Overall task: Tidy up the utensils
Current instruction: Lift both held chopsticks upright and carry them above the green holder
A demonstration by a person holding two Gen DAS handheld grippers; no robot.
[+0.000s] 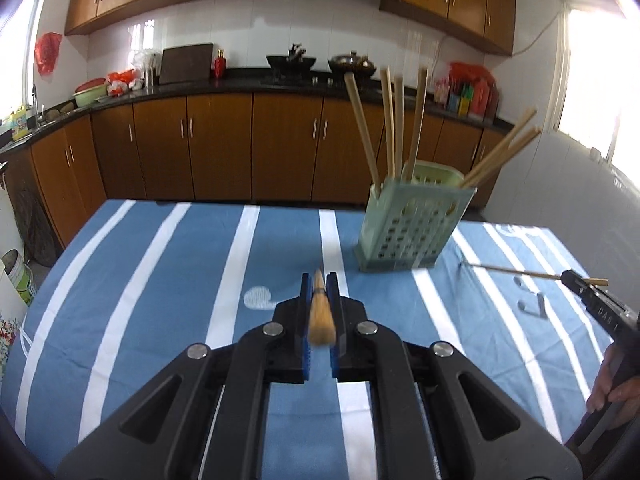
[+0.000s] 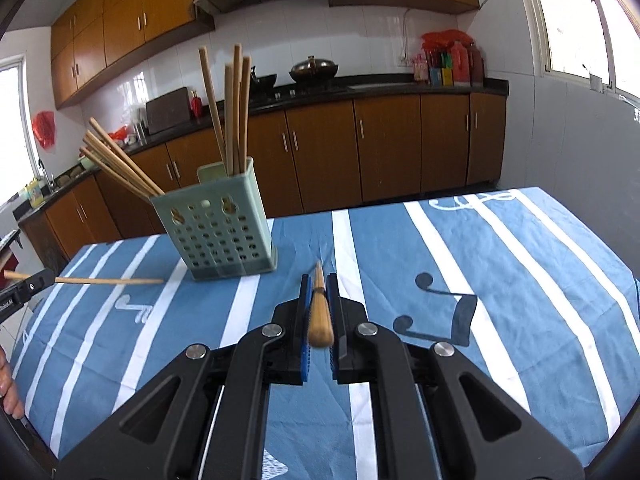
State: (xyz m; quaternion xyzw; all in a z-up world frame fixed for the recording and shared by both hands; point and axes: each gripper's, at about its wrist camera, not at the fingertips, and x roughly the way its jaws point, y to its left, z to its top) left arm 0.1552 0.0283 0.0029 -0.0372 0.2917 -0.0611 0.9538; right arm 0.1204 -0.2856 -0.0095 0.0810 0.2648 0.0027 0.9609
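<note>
Two chopsticks are in hand, one per tool. Left wrist view: the left tongs [image 1: 319,286] grip a chopstick [image 1: 321,312] lengthwise; the green holder [image 1: 412,228] stands far right on the counter [image 1: 160,280]. Right wrist view: the right tongs [image 2: 319,286] clamp another chopstick [image 2: 320,310]; the holder [image 2: 216,236] sits far left. Risk: the sticks already inside lean outward and could deflect an incoming tip, or the light holder could tip over.
</note>
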